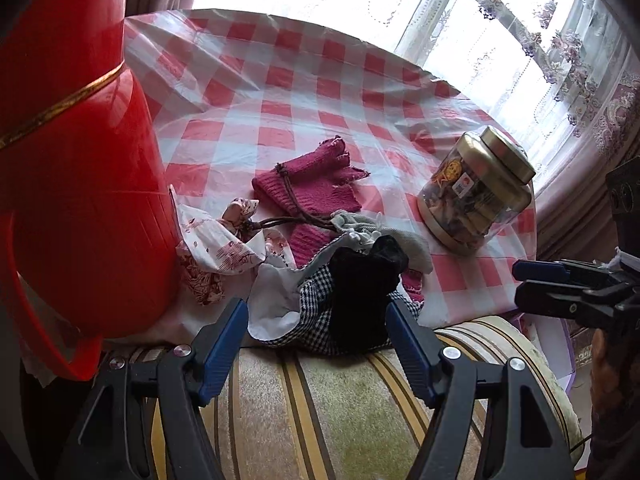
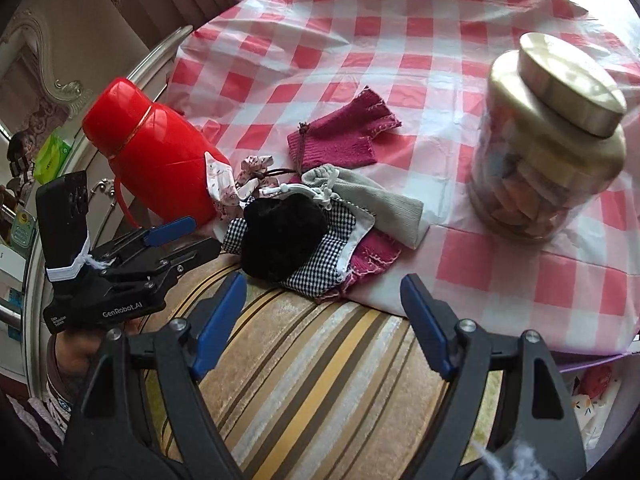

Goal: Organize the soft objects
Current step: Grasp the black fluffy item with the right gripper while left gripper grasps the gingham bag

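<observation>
Cloths (image 2: 304, 232) lie heaped on the bench (image 2: 400, 40) edge between flask (image 2: 160, 152) and jar (image 2: 548, 152), left hand-held gripper (image 1: 316, 316) and right hand-held gripper (image 2: 324, 308) both gaping, empty.

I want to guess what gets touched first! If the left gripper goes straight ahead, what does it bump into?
Probably the black fuzzy cloth on the checked fabric: it sits right between the open left hand-held gripper's fingers, at the pile's near edge.
</observation>
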`<action>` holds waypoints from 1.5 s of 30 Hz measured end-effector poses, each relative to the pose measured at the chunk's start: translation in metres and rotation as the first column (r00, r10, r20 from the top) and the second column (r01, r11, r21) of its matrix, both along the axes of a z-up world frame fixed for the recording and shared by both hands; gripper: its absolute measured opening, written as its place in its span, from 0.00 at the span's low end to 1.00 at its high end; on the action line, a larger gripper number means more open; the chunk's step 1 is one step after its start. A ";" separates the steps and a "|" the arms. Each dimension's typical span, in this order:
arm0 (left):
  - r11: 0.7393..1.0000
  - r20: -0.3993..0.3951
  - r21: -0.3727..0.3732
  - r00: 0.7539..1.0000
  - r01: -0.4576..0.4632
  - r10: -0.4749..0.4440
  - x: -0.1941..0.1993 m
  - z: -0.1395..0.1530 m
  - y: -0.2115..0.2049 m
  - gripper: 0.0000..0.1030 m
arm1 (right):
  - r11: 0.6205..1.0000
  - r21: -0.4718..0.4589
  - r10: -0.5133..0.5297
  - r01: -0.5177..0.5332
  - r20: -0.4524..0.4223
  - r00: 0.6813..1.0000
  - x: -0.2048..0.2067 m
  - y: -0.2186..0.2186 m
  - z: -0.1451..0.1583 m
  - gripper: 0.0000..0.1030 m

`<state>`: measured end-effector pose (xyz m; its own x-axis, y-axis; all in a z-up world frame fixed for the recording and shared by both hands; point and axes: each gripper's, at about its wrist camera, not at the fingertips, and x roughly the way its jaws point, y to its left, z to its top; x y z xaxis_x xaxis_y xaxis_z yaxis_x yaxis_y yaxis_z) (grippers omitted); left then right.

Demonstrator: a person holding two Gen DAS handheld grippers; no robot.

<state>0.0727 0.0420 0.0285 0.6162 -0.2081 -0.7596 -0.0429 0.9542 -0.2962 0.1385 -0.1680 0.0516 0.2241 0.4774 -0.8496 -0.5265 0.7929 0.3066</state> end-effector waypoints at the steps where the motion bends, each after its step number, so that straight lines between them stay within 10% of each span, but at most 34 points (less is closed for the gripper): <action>1: 1.000 -0.010 -0.003 1.000 -0.004 0.004 0.001 -0.004 0.002 0.70 | 1.000 0.000 0.005 -0.005 -0.011 1.000 0.002 0.006 -0.005 0.80; 20: 0.991 0.008 0.020 0.991 -0.132 0.132 -0.003 -0.018 0.023 0.64 | 0.992 -0.084 0.092 -0.099 -0.074 0.993 0.031 0.086 -0.075 0.83; 28: 0.995 -0.003 -0.005 0.995 -0.101 0.101 -0.001 -0.023 0.021 0.64 | 0.994 -0.047 0.096 -0.101 -0.090 0.991 0.034 0.082 -0.078 0.30; 43: 0.991 -0.181 -0.130 0.983 0.011 -0.035 0.038 -0.055 0.006 0.64 | 0.998 0.060 -0.019 0.024 -0.073 0.997 0.011 -0.001 -0.044 0.24; 45: 0.989 -0.209 -0.145 0.977 0.020 -0.050 0.046 -0.062 0.003 0.40 | 0.996 0.072 -0.045 0.050 -0.069 0.997 0.008 -0.012 -0.040 0.24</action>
<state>0.1188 0.0446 -0.0332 0.4355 -0.3408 -0.8332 -0.0862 0.9055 -0.4155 0.1466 -0.1796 0.0120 0.1921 0.5290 -0.8266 -0.4650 0.7908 0.3980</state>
